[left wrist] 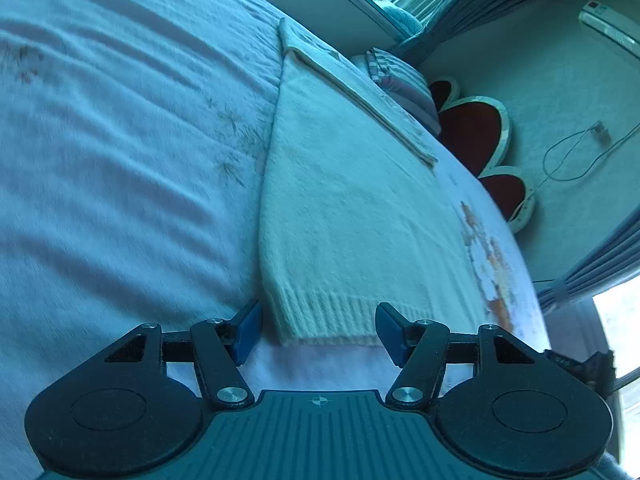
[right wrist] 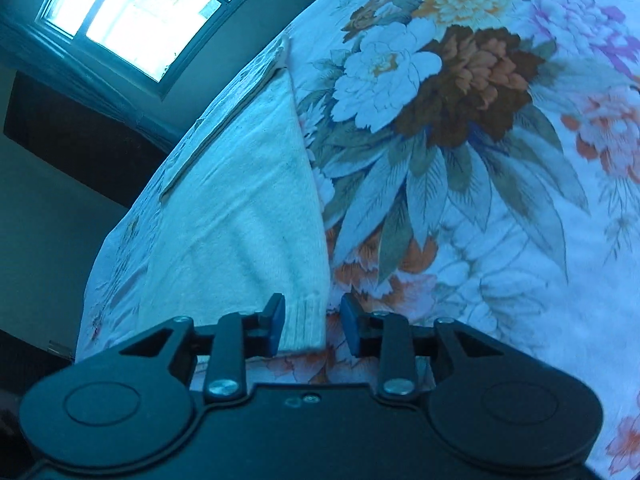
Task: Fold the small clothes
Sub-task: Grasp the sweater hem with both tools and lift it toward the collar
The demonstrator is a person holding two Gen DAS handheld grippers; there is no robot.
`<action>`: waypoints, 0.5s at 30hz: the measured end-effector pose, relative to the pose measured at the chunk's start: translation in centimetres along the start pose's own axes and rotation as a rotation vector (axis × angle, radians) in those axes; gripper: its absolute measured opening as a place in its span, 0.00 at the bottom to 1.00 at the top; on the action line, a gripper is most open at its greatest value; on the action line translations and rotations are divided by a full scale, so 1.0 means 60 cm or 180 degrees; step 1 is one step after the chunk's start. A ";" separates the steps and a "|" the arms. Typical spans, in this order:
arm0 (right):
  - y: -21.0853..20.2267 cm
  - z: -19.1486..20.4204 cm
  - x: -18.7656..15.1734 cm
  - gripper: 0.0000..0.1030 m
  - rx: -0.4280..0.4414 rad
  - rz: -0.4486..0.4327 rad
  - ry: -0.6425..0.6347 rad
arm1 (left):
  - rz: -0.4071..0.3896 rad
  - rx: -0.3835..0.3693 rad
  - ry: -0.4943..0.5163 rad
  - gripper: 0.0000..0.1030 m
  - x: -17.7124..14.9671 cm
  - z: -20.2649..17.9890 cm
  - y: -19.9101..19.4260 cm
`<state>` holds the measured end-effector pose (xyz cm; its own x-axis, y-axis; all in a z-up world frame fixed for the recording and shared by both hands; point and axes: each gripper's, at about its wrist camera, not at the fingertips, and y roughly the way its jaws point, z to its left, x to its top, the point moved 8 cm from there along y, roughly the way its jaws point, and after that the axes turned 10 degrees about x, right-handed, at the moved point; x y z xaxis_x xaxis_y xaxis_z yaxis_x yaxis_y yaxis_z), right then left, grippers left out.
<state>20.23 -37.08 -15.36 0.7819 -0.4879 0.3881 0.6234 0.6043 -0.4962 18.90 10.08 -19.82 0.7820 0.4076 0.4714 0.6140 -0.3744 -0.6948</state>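
Floral bedspread (right wrist: 460, 160), cream sweater (left wrist: 352, 220), both claws (left wrist: 318, 332) (right wrist: 312, 324) spread at hem

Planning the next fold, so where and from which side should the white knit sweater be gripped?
Probably the ribbed hem, taken from the near edge. The white knit sweater lies flat on the floral bedsheet, hem facing both open tongs: the left tongs straddle one hem corner, the right tongs the other.

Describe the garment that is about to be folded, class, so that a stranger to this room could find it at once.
Start at the big bed with the flowered sheet. On it lies a cream knitted sweater, spread flat, its ribbed hem nearest both open claws. Unlike the printed sheet around it, it is plain, one pale colour, with a fuzzy knit.
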 end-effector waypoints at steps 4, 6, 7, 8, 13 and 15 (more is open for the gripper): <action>0.002 -0.002 -0.005 0.31 0.0080 -0.0030 0.0105 | 0.0008 -0.0265 -0.0420 0.51 -0.014 0.018 0.008; 0.000 -0.008 -0.003 0.32 0.0183 -0.0067 0.0212 | -0.0011 -0.0356 -0.0597 0.48 -0.015 0.033 0.011; 0.000 -0.013 -0.002 0.30 0.0227 -0.0069 0.0264 | -0.0013 -0.0406 -0.0665 0.46 -0.015 0.038 0.013; 0.001 -0.018 -0.001 0.30 0.0274 -0.0073 0.0314 | -0.0014 -0.0437 -0.0699 0.46 -0.015 0.041 0.015; 0.009 -0.027 0.006 0.28 0.0418 -0.0088 0.0415 | -0.0042 -0.0477 -0.0737 0.44 -0.005 0.042 0.030; 0.015 -0.025 0.007 0.28 0.0428 -0.0049 0.0384 | -0.0047 -0.0456 -0.0653 0.44 0.006 0.034 0.039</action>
<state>21.10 -37.67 -16.79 0.7706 -0.5649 0.2950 0.6370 0.6710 -0.3793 20.39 11.03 -22.36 0.7438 0.5691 0.3506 0.6455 -0.4753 -0.5978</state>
